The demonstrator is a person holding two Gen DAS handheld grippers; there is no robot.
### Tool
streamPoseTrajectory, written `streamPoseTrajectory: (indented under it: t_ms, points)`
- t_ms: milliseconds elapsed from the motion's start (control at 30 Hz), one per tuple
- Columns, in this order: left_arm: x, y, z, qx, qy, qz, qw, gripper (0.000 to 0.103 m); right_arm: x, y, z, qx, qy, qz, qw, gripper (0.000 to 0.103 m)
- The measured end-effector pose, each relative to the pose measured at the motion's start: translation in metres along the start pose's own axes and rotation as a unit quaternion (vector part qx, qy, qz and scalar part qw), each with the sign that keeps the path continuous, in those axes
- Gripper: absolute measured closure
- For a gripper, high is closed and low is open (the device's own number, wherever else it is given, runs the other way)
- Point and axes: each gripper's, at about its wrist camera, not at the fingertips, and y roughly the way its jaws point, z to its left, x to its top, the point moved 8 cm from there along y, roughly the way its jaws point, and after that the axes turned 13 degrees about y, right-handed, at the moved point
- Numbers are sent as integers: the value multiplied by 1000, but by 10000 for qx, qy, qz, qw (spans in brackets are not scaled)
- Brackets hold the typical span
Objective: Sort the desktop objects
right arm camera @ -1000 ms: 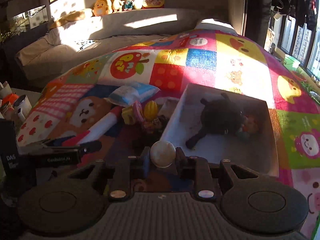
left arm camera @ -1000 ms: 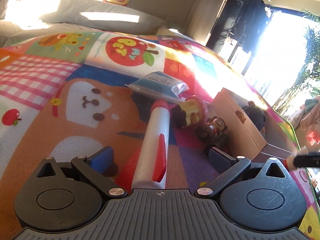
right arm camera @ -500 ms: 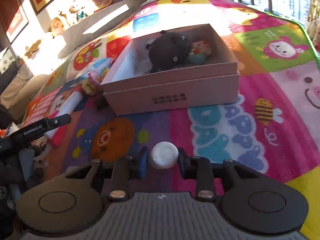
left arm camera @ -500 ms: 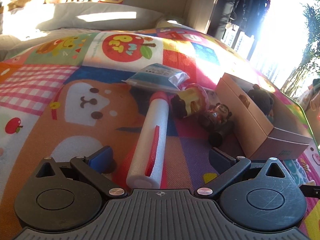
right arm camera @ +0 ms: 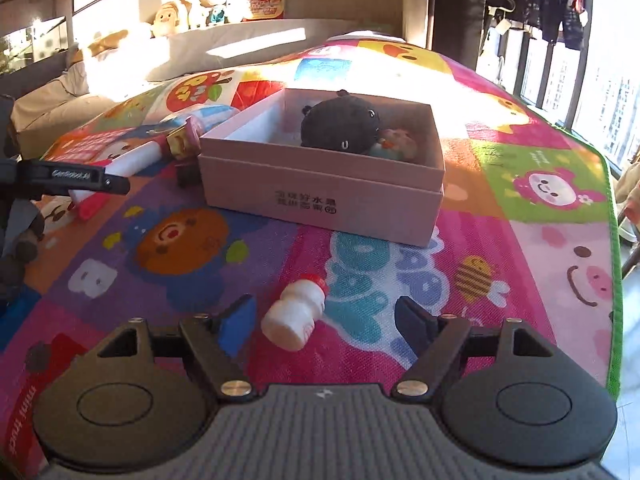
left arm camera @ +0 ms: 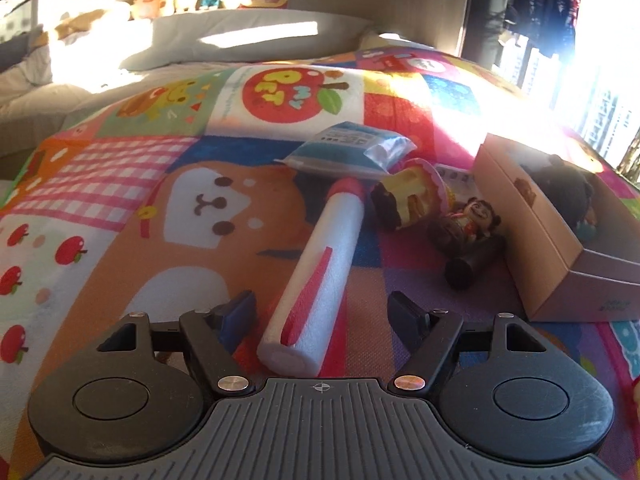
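A white foam roll (left arm camera: 320, 280) with a red stripe lies on the colourful play mat, its near end between the jaws of my left gripper (left arm camera: 322, 314). Those jaws are closing, and both pads still stand clear of the roll. A small white bottle (right arm camera: 296, 316) with a red cap lies on its side on the mat between the jaws of my right gripper (right arm camera: 324, 316). They are opening and do not touch it. Just beyond stands an open pink box (right arm camera: 320, 188) holding a black plush toy (right arm camera: 340, 124) and a small pale toy (right arm camera: 396, 144).
Beside the roll lie a blue tissue packet (left arm camera: 348, 148), a yellow and pink toy (left arm camera: 416, 196), a small figurine (left arm camera: 472, 216) and a dark cylinder (left arm camera: 472, 264), all left of the box (left arm camera: 532, 216). One left finger (right arm camera: 72, 178) shows at the left edge. The mat's edge (right arm camera: 614, 240) drops off at the right.
My right gripper sank to the mat in front of the box and let go of the white bottle, which now lies on its side. My left jaws narrowed around the foam roll.
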Motion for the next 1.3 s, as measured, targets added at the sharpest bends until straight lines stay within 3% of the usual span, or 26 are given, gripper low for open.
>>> streamPoseTrajectory:
  t_ms: [67, 100, 133, 200, 267, 333, 400, 467, 600, 667, 767, 833, 900, 1000, 1167, 1233, 1300]
  points:
    - [3, 4, -5, 187, 272, 125, 9994, 38, -1, -7, -5, 48, 117, -30, 9999, 26]
    - [3, 4, -7, 326, 460, 135, 9983, 54, -3, -10, -7, 2, 180, -28, 9998, 26]
    - [4, 2, -9, 433, 633, 114, 9970, 62, -4, -11, -9, -53, 223, -7, 9997, 26]
    - [-1, -6, -9, 601, 624, 142, 9961, 63, -10, -14, -13, -86, 400, 103, 9991, 26]
    - [-10, -19, -10, 535, 507, 129, 9972, 65, -16, -15, -15, 48, 499, 218, 9985, 27]
    - [-22, -42, -20, 262, 466, 25, 9986, 65, -19, -12, -12, 122, 317, 239, 9991, 41]
    - [-34, -64, -36, -179, 541, -17, 9984, 65, -18, -6, -6, 72, 46, 164, 9998, 45]
    - [-47, -83, -56, -744, 756, 30, 9944, 64, -14, 0, 1, 18, -42, 167, 9999, 51]
    - [-62, -101, -84, -1318, 1171, 55, 9843, 59, -7, 7, 17, 20, -179, 231, 9996, 78]
    - [-67, -102, -91, -1487, 1219, 94, 9813, 57, -7, 2, 28, 217, -155, 297, 9992, 78]
    - [-72, -105, -98, -1707, 1222, 103, 9777, 43, -14, -10, 39, 516, -295, 428, 9973, 78]
    - [-73, -106, -98, -1661, 1295, 58, 9776, 41, -17, -14, 36, 353, -548, 342, 9973, 72]
    - [-73, -102, -90, -1396, 1383, 63, 9805, 38, -18, -14, 27, -42, -761, 213, 9969, 65]
    - [-69, -94, -68, -882, 1403, 68, 9861, 37, -13, -15, 9, -472, -878, 78, 9950, 63]
    - [-57, -78, -44, -335, 1177, 86, 9924, 36, -12, -13, -2, -414, -576, 161, 9973, 61]
    - [-54, -75, -40, -159, 1144, 83, 9933, 29, -12, -10, -4, -456, -364, 155, 9982, 51]
    - [-54, -74, -38, -156, 1037, 108, 9944, 26, -10, -8, -5, -429, -62, 122, 9990, 47]
